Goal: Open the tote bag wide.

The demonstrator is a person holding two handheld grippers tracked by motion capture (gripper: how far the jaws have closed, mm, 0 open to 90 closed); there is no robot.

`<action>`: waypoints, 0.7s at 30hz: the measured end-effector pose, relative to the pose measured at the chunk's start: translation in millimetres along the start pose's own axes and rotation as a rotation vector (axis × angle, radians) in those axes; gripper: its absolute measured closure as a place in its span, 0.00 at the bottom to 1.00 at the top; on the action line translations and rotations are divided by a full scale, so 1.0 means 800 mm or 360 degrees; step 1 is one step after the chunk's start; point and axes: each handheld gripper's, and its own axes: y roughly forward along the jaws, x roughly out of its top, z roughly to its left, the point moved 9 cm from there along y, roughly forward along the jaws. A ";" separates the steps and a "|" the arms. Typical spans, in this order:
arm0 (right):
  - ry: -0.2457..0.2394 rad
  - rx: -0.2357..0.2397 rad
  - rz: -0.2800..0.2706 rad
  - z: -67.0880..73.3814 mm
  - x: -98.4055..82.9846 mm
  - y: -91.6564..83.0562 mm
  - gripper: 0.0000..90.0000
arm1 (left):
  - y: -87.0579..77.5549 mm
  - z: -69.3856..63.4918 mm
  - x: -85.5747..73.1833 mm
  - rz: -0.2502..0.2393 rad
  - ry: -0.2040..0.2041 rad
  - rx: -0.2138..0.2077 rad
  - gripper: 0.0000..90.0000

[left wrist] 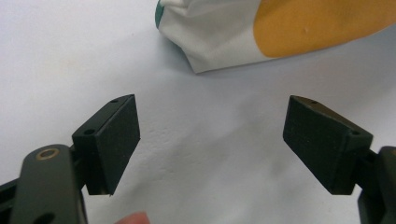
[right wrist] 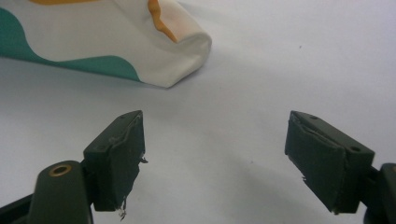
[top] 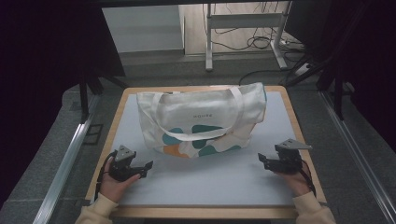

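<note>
1. Bag [top: 201,119]: a white tote with teal and orange blobs and small dark lettering lies flat on the middle of the table [top: 205,186], toward its far half, with its handles draped across its face.
2. Left gripper [top: 148,167]: it rests on the near left of the table, held in the person's left hand [top: 114,182], near the bag's near left corner but apart from it. Its jaws stand wide apart with nothing between them.
3. In the left gripper view, the bag's corner [left wrist: 280,32] with an orange patch lies beyond the jaws.
4. Right gripper [top: 261,159]: it sits at the near right, held in the right hand [top: 296,179], clear of the bag. Its jaws gape wide and hold nothing.
5. The right gripper view shows the bag's folded corner [right wrist: 116,42] ahead, and the pads [right wrist: 119,163] look frayed at the edges.
</note>
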 end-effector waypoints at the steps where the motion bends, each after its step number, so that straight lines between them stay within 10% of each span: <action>1: 0.0000 0.0001 -0.0004 0.000 0.000 0.000 0.22 | -0.001 0.000 0.000 -0.0002 0.0002 -0.0001 0.21; 21: -0.0025 0.0079 -0.0082 0.011 0.033 -0.014 0.29 | -0.032 0.000 0.043 -0.0152 -0.0078 -0.0071 0.23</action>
